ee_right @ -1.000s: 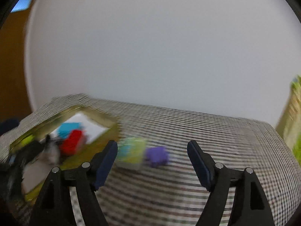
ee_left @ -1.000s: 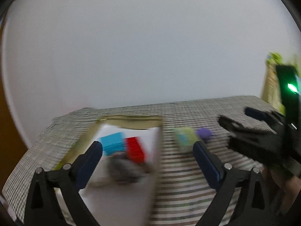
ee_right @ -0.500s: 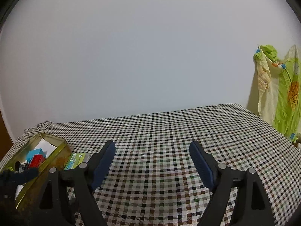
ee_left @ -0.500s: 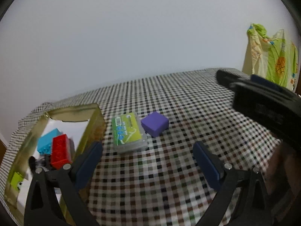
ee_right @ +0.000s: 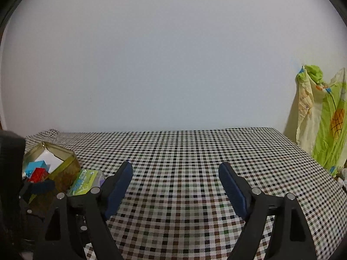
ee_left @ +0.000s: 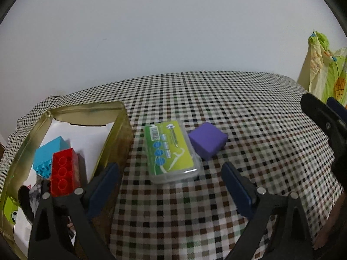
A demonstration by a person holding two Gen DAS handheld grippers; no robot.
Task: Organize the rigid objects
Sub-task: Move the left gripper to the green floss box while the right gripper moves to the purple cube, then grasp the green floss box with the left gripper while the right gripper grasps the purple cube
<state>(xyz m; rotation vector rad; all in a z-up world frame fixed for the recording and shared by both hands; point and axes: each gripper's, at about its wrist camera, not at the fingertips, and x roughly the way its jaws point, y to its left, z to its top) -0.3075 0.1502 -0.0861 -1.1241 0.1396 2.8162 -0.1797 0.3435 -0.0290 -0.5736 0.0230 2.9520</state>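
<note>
A clear plastic case with a green label point(ee_left: 171, 150) lies on the checked tablecloth, with a purple cube point(ee_left: 207, 140) touching its right side. A gold tin point(ee_left: 123, 130) at the left holds a red brick point(ee_left: 64, 172) and a blue brick point(ee_left: 48, 155). My left gripper point(ee_left: 170, 181) is open and empty, just in front of the case. My right gripper point(ee_right: 175, 181) is open and empty over bare cloth, to the right of the case point(ee_right: 84, 182) and tin point(ee_right: 63, 173).
The right gripper's body point(ee_left: 325, 119) shows at the right edge of the left wrist view. A yellow-green patterned cloth point(ee_right: 325, 119) hangs at the table's right end. A white wall stands behind the table. The tin also holds paper and small dark items.
The left gripper has swung right from over the tin to face the case and cube. The right gripper has turned right, away from them, toward the bare cloth.
</note>
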